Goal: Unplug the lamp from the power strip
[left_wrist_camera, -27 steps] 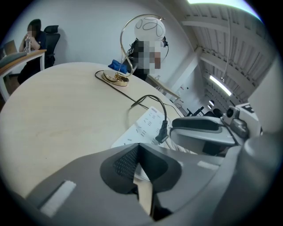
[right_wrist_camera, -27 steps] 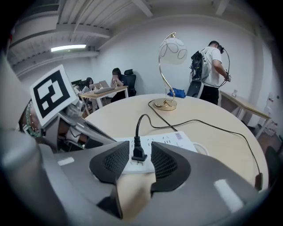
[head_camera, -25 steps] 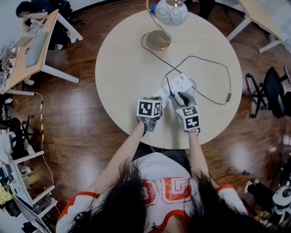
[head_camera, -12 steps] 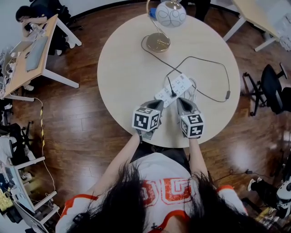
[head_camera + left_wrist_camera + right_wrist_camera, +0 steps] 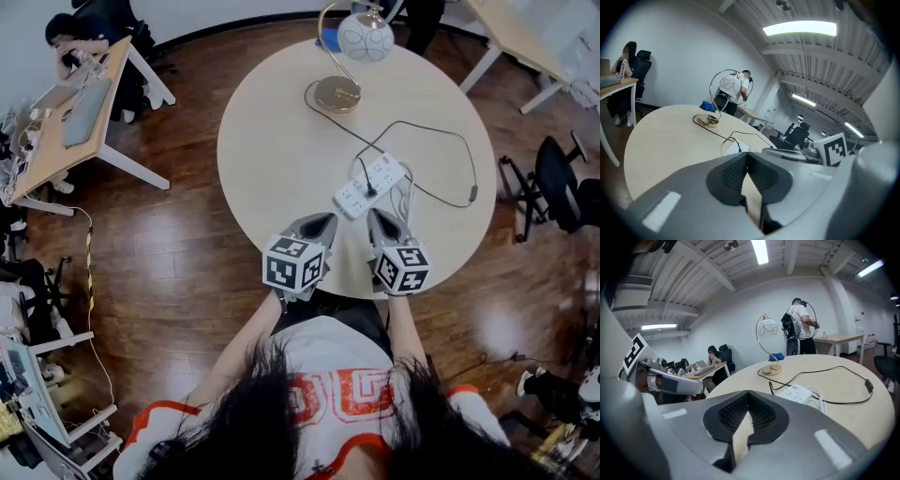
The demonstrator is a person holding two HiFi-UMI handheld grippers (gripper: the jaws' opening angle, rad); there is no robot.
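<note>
Where the head view looks down on the round table [image 5: 272,159], the lamp [image 5: 364,37] stands at the far edge. Its black plug [image 5: 371,190] sits in the white power strip [image 5: 384,172]. The left gripper [image 5: 322,222] and right gripper [image 5: 377,217] hang near the strip, and their cubes bear only square black-and-white markers. The left gripper view alone shows a seated person [image 5: 626,61]; its jaws are clenched on nothing. The right gripper view alone shows the strip's socket faces and a standing person [image 5: 800,326]; its jaws are pressed together, empty.
</note>
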